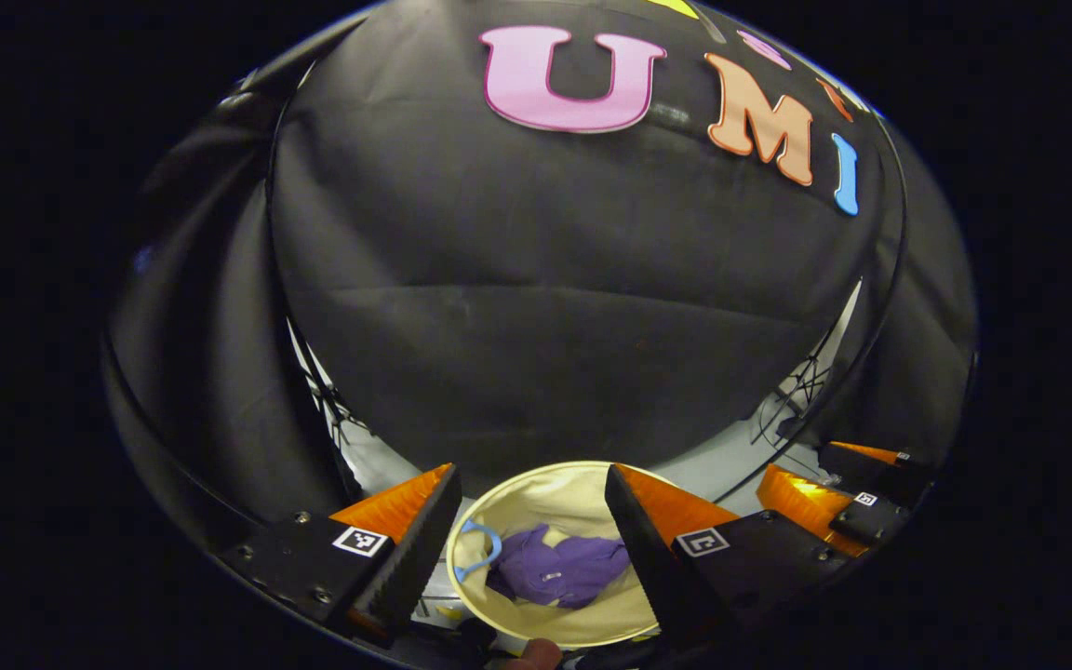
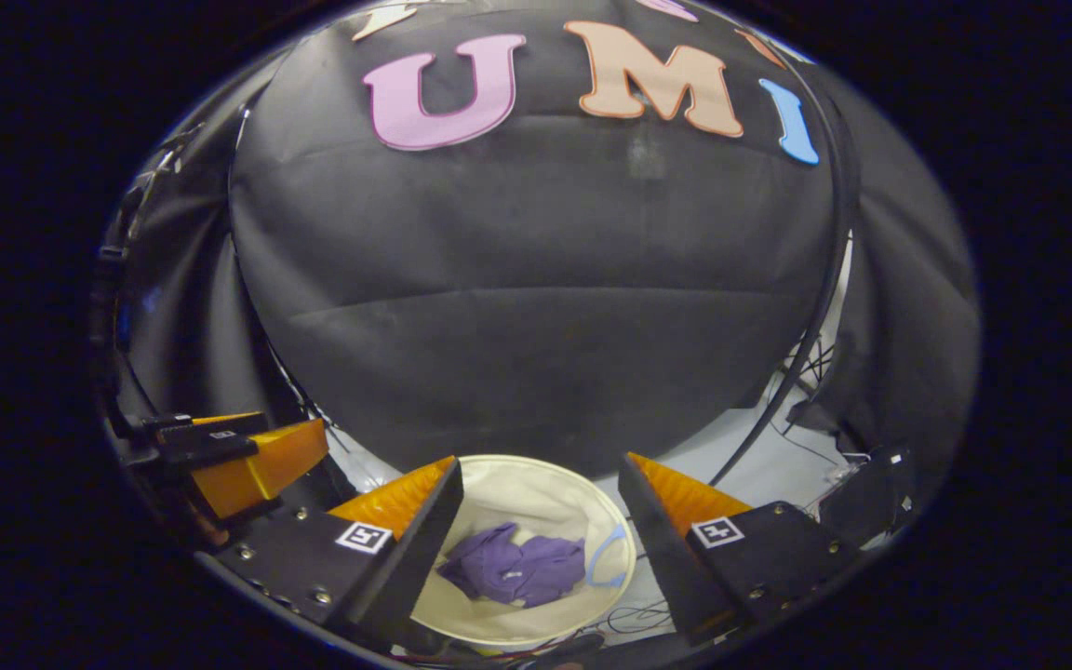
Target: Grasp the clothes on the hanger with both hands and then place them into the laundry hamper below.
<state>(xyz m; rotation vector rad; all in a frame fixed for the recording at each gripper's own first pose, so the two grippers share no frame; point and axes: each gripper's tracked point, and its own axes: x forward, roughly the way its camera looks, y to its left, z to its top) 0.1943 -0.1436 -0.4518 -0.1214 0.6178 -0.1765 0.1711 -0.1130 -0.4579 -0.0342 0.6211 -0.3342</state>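
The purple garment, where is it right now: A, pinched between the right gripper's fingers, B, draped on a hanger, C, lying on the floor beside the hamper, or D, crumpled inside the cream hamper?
D: the purple garment lies bunched at the bottom of the hamper, below both open grippers.

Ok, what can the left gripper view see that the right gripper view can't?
The left gripper view takes in the right gripper, off at its right edge. The right gripper view takes in the left gripper, off at its left edge. Both share the hamper below, the purple clothes lying inside it, its blue handle loop, and open jaws holding nothing.
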